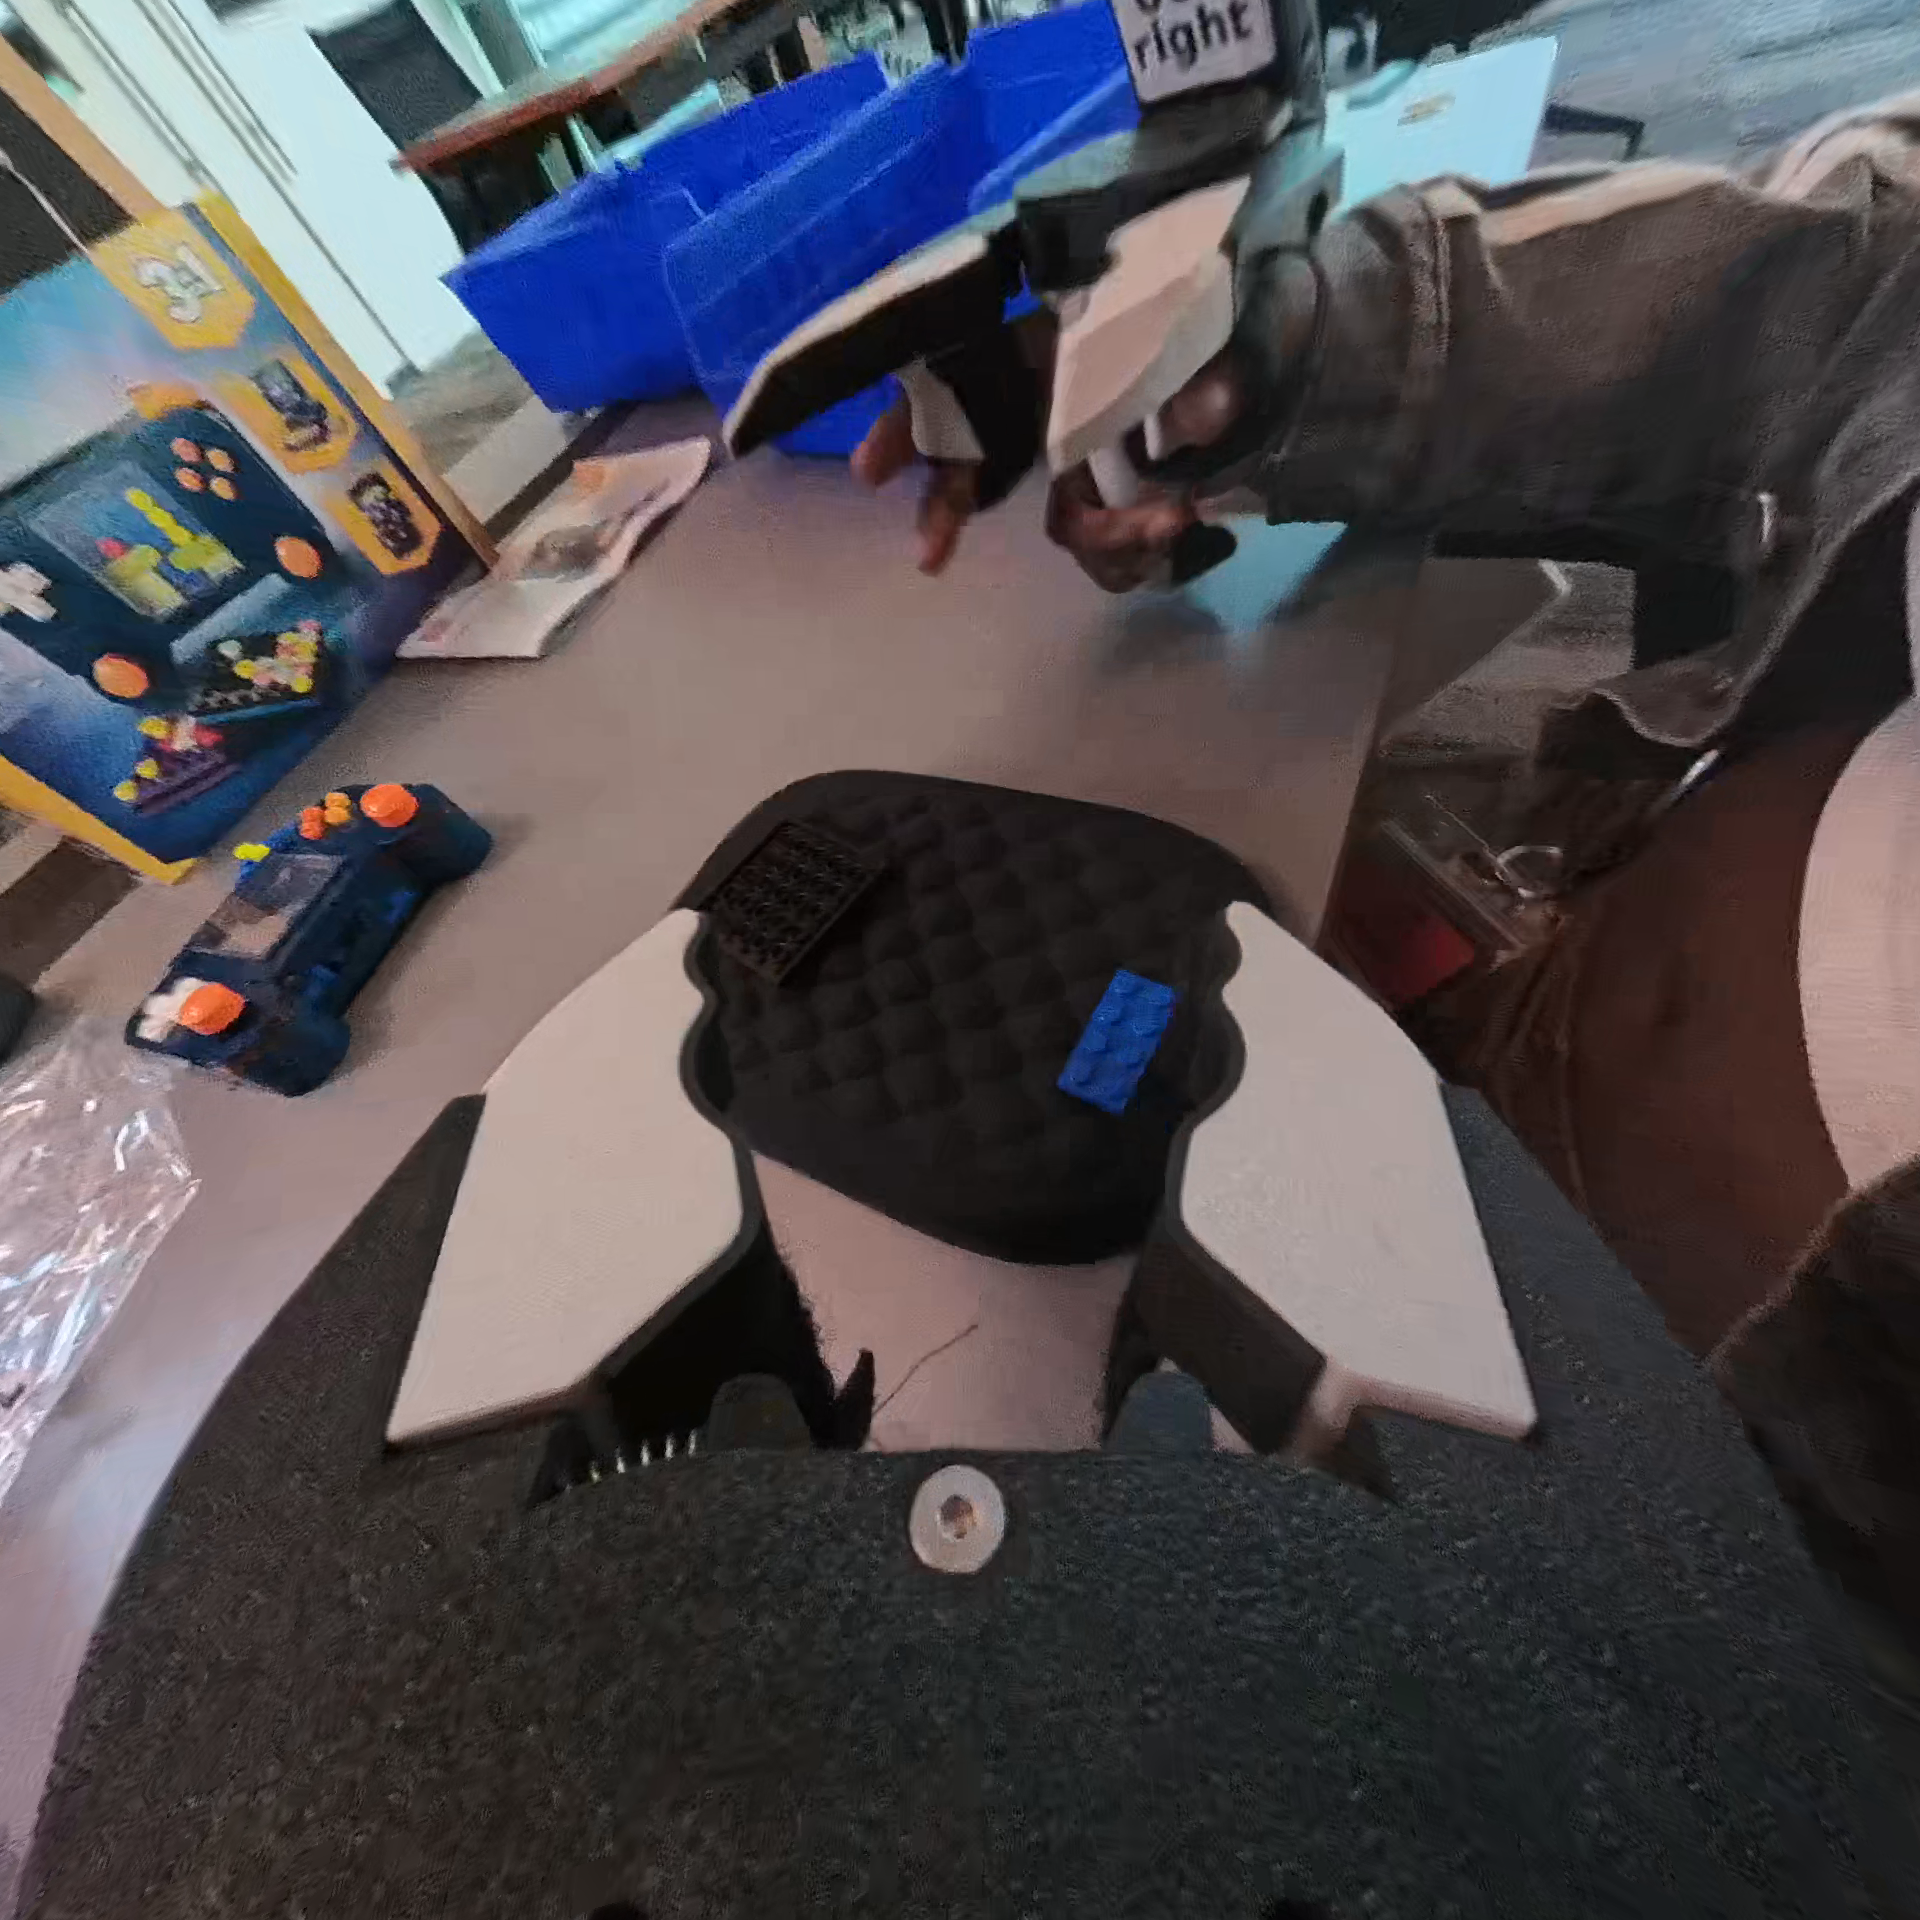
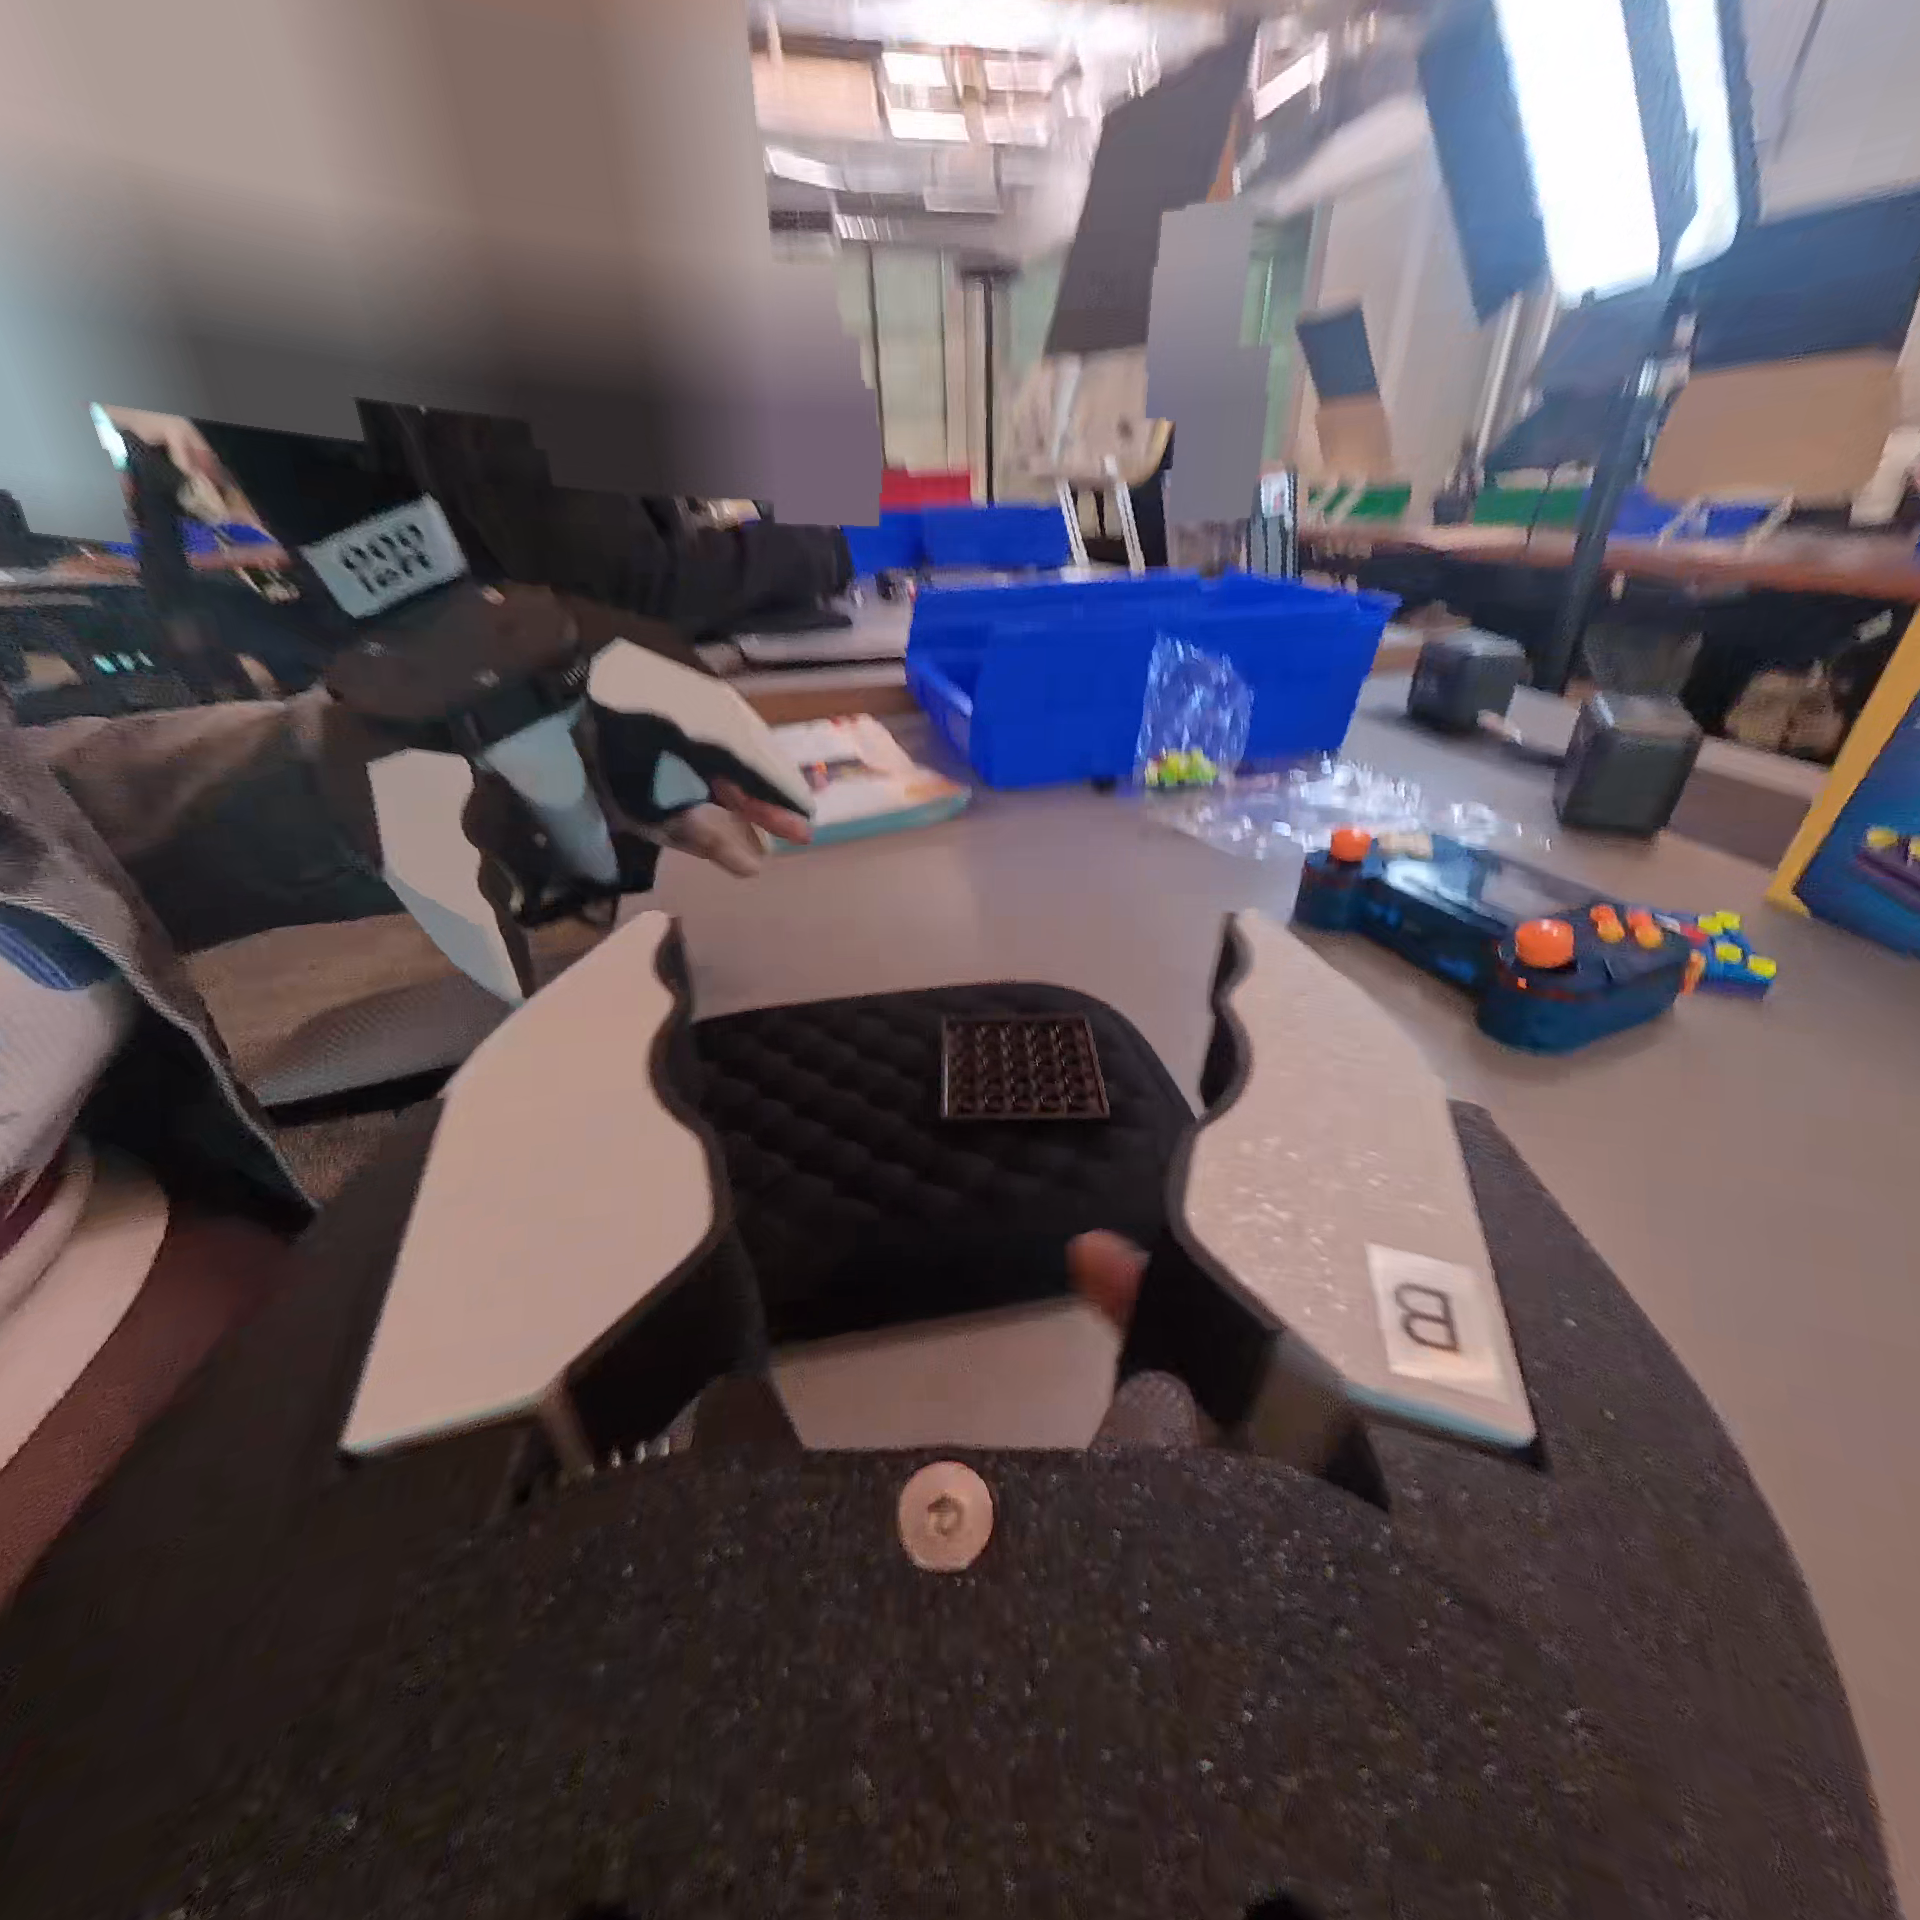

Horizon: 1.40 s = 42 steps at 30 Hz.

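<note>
Holding your left gripper point(image 1: 961, 935) with its jaws spread wide and nothing between them, you have it poised over a black mat point(image 1: 935, 1174). The mat's quilted surface fills the gap between the two white fingers. Just inside the right finger, near the mat's right edge, a blue brick point(image 1: 1117, 1039) lies flat, studs up, at a slant. At the mat's far left corner, close to the left fingertip, sits a black plate point(image 1: 795, 899), also studs up. Neither piece touches your gripper, as far as the left wrist view shows.

Your right gripper point(image 2: 945, 935) is likewise wide open and empty. It faces the same mat from another side, with the plate ahead between its fingers and nearer the right one. The brick does not show in that view. From the left wrist view, the right gripper hangs above the table point(image 1: 883, 675), well beyond the mat, and it is blurred.

The mat lies near the table edge on your side. Further left on the table a dark blue toy controller point(image 1: 301, 935) with orange buttons rests well apart from the mat. A crumpled clear bag point(image 1: 73, 1195) is at the left edge. A printed box point(image 1: 156, 571) stands upright behind the controller, with a booklet point(image 1: 561, 551) beside it. Blue bins point(image 1: 748, 270) line the far edge.
</note>
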### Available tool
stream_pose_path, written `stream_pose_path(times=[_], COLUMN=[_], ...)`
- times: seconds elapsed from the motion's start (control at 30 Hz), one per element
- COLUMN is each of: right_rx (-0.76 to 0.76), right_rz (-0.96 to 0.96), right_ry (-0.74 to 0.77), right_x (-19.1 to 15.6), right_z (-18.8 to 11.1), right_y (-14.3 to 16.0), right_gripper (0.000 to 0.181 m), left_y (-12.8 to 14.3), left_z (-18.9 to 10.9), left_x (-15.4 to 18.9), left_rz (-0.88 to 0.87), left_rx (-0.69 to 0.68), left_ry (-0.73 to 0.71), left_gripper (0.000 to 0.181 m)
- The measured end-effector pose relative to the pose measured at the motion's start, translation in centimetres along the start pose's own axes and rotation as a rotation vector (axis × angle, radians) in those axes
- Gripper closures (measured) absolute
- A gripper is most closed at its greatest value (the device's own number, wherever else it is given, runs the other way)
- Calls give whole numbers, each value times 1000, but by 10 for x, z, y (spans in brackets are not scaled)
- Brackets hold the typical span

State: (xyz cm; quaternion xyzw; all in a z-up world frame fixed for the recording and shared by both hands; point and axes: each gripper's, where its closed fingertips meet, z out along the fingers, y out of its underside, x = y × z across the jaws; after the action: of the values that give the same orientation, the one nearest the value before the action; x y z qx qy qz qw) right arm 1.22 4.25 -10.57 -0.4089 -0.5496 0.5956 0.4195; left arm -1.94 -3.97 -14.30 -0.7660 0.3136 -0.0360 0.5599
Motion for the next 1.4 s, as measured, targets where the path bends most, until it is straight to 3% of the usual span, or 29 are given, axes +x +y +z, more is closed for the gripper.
stream_pose_path(times=[0.1,0.2,0.27,0.3,0.33,0.37,0.43,0.53,0.73,0.87,0.93,1.0,1.07,1.17,1.27,1.3,1.37,1.4], right_rx=[157,242,318,354,377,392,411,443,430,427,419,409,403,389,376,372,365,361], right_rz=[-5,-52,-50,-51,-65,-81,-96,-53,-61,-52,-59,-61,-62,-69,-75,-78,-87,-91], right_ry=[-23,-47,-72,-75,-76,-76,-83,-89,-72,-60,-57,-54,-52,-49,-45,-42,-31,-26], right_x=[-6,-12,-16,-16,-15,-16,-17,-16,-15,-12,-12,-12,-11,-11,-11,-11,-10,-9], right_z=[-5,-11,-19,-24,-28,-32,-37,-38,-36,-35,-34,-33,-32,-30,-29,-29,-28,-28], right_y=[-12,-17,-24,-29,-32,-34,-37,-40,-38,-37,-36,-34,-33,-31,-29,-29,-28,-28], right_gripper=[49,42,54,66,89,96,108,90,82,83,83,83,83,83,83,83,83,83], left_y=[16,17,12,12,13,18,30,46,46,29,7,-4,-1,27,69,75,81,84], left_z=[3,8,10,9,9,9,11,15,17,12,1,-24,-72,-146,-178,-181,-181,-180], left_x=[24,29,24,21,21,22,27,30,42,33,9,-51,-127,-218,-279,-292,-309,-312], left_rz=[-85,-75,5,42,76,80,68,122,13,-49,-99,-103,-134,-194,-348,-384,-465,-491], left_rx=[-128,-127,-87,-82,-90,-121,-210,-307,-259,-139,-32,12,-10,-76,-138,-113,-67,-87], left_ry=[166,175,122,95,88,96,140,157,248,196,98,-170,-516,-848,-919,-914,-905,-904], left_gripper=[61,57,77,105,128,138,142,140,165,165,165,165,165,166,165,150,81,66])
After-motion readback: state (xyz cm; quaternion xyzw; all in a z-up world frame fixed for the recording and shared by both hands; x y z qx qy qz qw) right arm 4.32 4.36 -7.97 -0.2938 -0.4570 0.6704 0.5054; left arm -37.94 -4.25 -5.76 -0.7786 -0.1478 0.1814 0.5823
